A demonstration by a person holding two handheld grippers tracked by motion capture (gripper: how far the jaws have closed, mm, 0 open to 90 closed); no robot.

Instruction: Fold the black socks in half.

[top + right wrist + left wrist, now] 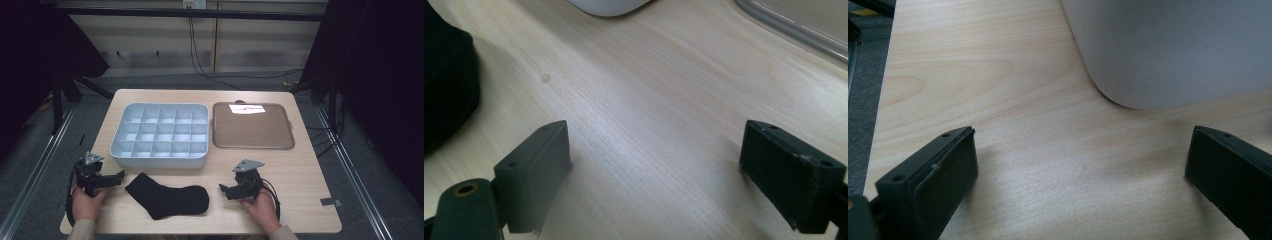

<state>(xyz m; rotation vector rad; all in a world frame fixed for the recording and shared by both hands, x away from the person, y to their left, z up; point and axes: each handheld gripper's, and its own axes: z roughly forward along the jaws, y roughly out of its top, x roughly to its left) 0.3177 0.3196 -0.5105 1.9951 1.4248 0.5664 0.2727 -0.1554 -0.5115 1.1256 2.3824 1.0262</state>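
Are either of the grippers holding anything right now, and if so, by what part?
Nothing is held. The left gripper and right gripper are both open over bare table, and the black sock lies untouched between them.

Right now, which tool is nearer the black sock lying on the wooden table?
Left, narrowly. The left tool sits just off the black sock at its cuff end, apart from it; the right tool sits slightly farther off its toe end.

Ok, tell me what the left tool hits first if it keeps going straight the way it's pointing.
Probably the rounded near corner of the grey divided organizer: it lies just ahead of the open left tool, slightly to one side, with bare table before it.
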